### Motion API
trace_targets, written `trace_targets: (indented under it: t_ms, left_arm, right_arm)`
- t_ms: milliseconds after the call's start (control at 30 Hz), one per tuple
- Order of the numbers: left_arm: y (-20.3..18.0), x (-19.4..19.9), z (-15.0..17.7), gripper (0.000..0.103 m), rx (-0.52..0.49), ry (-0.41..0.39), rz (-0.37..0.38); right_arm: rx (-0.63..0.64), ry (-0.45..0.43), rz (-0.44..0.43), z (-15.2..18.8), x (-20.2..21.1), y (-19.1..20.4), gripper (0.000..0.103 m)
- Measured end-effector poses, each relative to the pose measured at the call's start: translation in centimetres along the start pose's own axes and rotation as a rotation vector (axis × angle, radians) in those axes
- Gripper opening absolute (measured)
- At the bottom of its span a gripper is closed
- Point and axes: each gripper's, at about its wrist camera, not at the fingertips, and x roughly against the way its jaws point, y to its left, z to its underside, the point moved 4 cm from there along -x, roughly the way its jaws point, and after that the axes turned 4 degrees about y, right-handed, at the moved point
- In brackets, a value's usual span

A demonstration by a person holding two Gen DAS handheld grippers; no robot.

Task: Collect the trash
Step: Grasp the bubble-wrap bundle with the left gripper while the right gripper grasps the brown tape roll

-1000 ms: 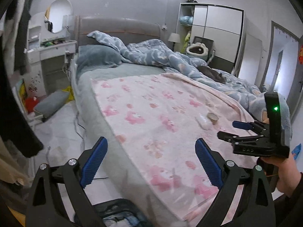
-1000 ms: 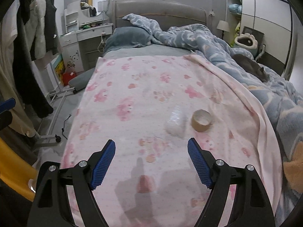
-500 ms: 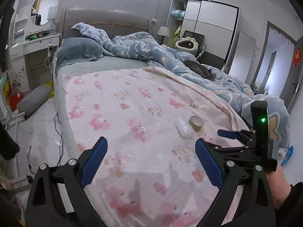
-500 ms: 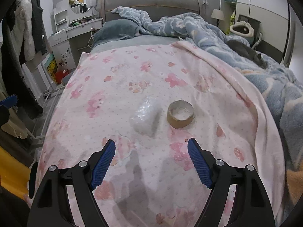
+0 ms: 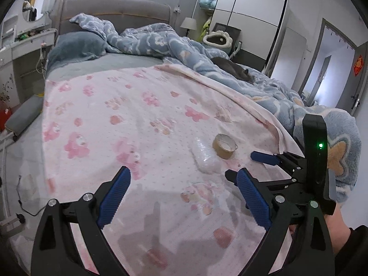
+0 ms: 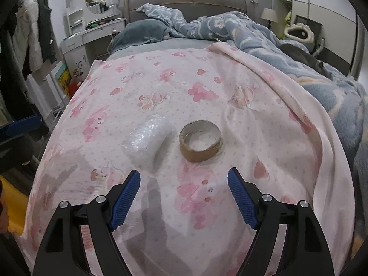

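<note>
On the pink blanket [image 6: 264, 119], cardboard ring [image 6: 200, 140] beside plastic wad [image 6: 148, 139], both tools [image 6: 184, 195] [image 5: 184, 197] agape, empty.

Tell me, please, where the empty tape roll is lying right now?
In the right wrist view the empty tape roll lies on the pink blanket, just right of the bubble wrap wad and ahead of the open right tongs.

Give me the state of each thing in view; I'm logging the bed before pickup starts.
Tape roll core: lying flat on the pink blanket, hole up, untouched.
Bubble-wrap bundle: beside it, rolled, untouched.
Left gripper: fingers open, empty.
Right gripper: fingers open, empty.
Blue duvet: rumpled.
</note>
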Motion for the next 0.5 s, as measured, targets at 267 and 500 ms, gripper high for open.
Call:
trace_targets:
  t_ms: [267,500]
  left_arm:
    - [-0.9,-4.0,0.3,0.095,-0.003,0.042,0.028]
    - [-1.2,-6.1,0.3,0.093,0.01,0.036,0.07]
  right_arm:
    - [0.034,-0.015,-0.067,-0.4,-1.1,-1.9,0.065]
    - [0.049,-0.036,-0.116,-1.1,-1.6,-2.7,0.055]
